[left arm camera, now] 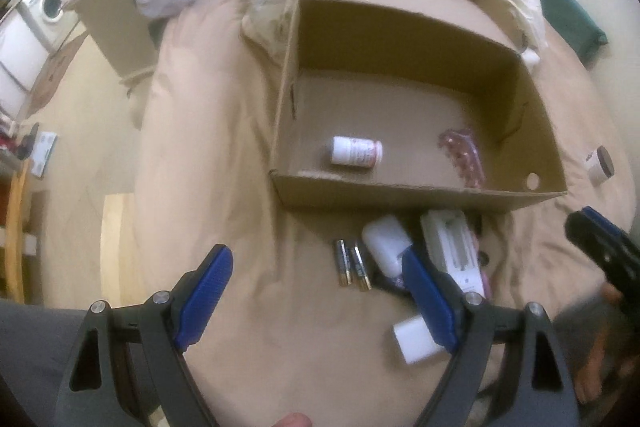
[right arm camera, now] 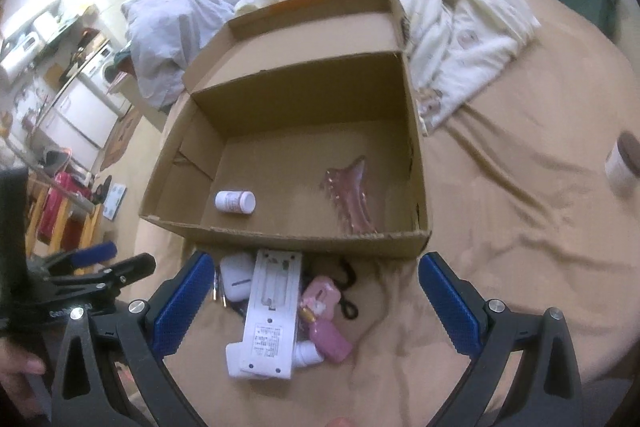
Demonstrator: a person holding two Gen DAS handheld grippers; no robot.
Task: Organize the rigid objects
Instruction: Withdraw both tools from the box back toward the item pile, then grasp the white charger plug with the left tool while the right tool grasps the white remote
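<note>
An open cardboard box [left arm camera: 420, 189] sits on the tan bedsheet. Inside it lie a white pill bottle [left arm camera: 356, 151] and a pink hair clip [left arm camera: 460, 155]. In front of the box are two batteries [left arm camera: 352, 263], a white earbud case [left arm camera: 386, 243], a white charger [left arm camera: 452, 247] and a white block [left arm camera: 414, 341]. My left gripper [left arm camera: 316, 259] hovers open above the batteries, holding nothing. My right gripper [right arm camera: 316, 267] is open over the charger [right arm camera: 272, 315], a pink bottle [right arm camera: 324, 323] and black hair ties [right arm camera: 348, 291], well above them.
A jar with a brown lid [right arm camera: 624, 163] stands on the sheet to the right. Crumpled white bedding [right arm camera: 440, 7] is piled behind the box. The bed's left edge [left arm camera: 144, 131] drops to the floor, with a washing machine [left arm camera: 46, 5] beyond.
</note>
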